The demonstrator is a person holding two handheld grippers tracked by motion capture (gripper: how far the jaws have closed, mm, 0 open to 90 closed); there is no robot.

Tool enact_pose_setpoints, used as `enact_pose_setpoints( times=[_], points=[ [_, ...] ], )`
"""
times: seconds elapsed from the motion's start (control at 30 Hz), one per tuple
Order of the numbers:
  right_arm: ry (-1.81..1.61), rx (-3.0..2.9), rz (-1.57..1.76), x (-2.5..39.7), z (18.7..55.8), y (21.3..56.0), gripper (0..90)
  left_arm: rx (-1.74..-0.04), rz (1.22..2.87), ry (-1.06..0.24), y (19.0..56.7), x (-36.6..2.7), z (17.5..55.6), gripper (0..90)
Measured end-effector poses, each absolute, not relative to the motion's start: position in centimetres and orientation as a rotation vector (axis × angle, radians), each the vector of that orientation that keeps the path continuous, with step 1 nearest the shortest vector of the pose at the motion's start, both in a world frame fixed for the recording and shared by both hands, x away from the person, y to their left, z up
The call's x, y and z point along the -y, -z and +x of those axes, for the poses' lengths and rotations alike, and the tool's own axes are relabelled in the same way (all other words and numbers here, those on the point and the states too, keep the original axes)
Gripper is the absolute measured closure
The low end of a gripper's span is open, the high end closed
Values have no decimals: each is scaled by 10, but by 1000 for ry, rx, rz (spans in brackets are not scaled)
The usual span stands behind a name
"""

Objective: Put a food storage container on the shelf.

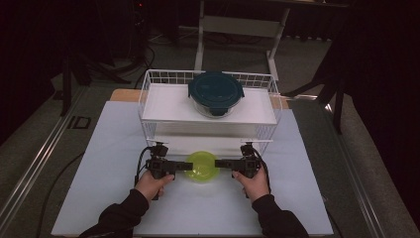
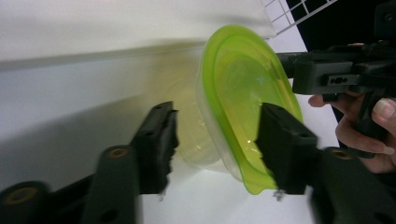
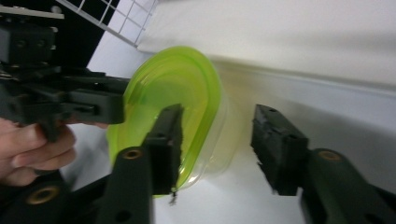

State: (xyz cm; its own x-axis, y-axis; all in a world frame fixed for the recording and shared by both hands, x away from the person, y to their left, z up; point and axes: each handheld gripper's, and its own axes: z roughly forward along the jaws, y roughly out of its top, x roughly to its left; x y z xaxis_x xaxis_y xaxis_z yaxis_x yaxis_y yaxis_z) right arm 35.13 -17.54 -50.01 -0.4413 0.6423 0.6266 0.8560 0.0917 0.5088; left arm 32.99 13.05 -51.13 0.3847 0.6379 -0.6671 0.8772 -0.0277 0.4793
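A lime-green translucent bowl (image 1: 202, 166) with a brighter green rim sits on the white table top (image 1: 99, 163), near the middle of it and just in front of the wire rack's front edge. It is round, glossy and holds nothing that can be seen.

The left gripper (image 1: 184, 165) comes at the bowl from its left side, the right gripper (image 1: 219, 162) from its right, each held in a hand. In the left gripper view the jaws stand wide apart and straddle the bowl's rim (image 2: 243, 107), one inside the bowl and one outside against its clear wall; whether the pads press on it is not clear. In the right gripper view the jaws also stand wide, one inside the rim (image 3: 173, 98) and one out beyond the wall.

The white wire rack (image 1: 148, 94) stands toward the far edge of the table. On its upper shelf rests a round glass container (image 1: 216, 94) closed with a dark teal clip lid; its contents cannot be made out
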Motion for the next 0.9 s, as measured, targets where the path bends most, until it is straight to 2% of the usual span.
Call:
enact_pose_setpoints(
  times=[0.13,0.23,0.9],
  points=[
    [1221,2095,-1492,174,351,504,628,-1322,1740,383,512,-132,330,635],
    [1211,2073,-1465,172,350,504,724,-1312,1744,384,510,-131,328,698],
    [1178,2132,-1474,166,330,493,786,-1320,1780,341,502,-129,311,780]
  ],
)
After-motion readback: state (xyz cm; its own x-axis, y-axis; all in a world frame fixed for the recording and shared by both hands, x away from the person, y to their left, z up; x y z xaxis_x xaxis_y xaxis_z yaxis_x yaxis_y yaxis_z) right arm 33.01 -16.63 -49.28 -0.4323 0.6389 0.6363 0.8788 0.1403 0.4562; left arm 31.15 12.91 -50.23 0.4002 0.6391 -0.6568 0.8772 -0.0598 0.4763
